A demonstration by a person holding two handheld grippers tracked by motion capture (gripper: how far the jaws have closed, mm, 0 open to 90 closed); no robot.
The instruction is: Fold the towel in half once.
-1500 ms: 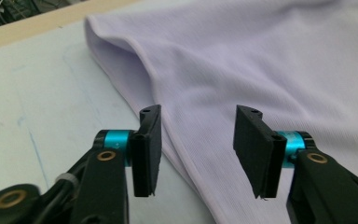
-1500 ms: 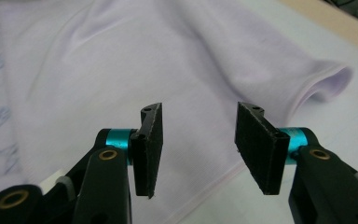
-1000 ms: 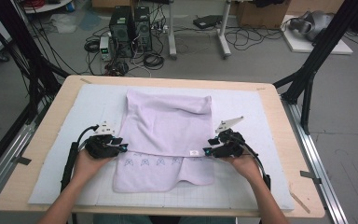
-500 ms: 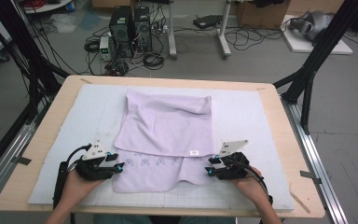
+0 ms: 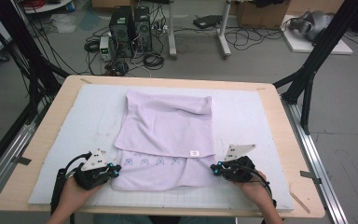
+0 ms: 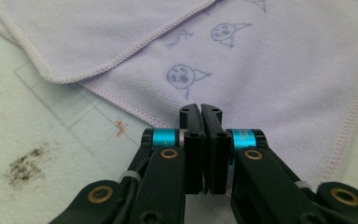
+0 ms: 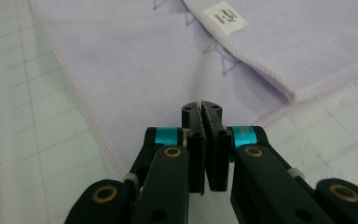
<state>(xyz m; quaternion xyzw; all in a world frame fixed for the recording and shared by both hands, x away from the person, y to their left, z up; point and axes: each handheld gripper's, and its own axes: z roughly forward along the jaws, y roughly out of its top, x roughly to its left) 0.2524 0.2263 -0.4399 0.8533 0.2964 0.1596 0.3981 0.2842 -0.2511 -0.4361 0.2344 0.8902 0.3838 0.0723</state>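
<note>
A lilac towel (image 5: 168, 126) lies on the pale grid mat (image 5: 247, 112), its far part folded toward me over a lower layer printed with small faces (image 6: 182, 77). My left gripper (image 5: 116, 171) rests at the lower layer's near left corner; its jaws have just been closing and now stand together on the cloth (image 6: 270, 70). At the near right corner is my right gripper (image 5: 213, 170), whose jaws have also just been closing and meet over the towel (image 7: 135, 70). The jaws hide the pinched cloth. A white label (image 7: 226, 17) marks the folded edge.
The mat covers most of the wooden table (image 5: 70, 93). A dark smudge (image 6: 23, 163) marks the mat left of the towel. Black frame legs (image 5: 307, 88) stand at the table's right. Computer towers (image 5: 130, 25) and cables lie on the floor beyond.
Both hands drew back toward the near edge, from beside the folded edge to the lower layer's corners. Both pairs of jaws, apart before, now stand together.
</note>
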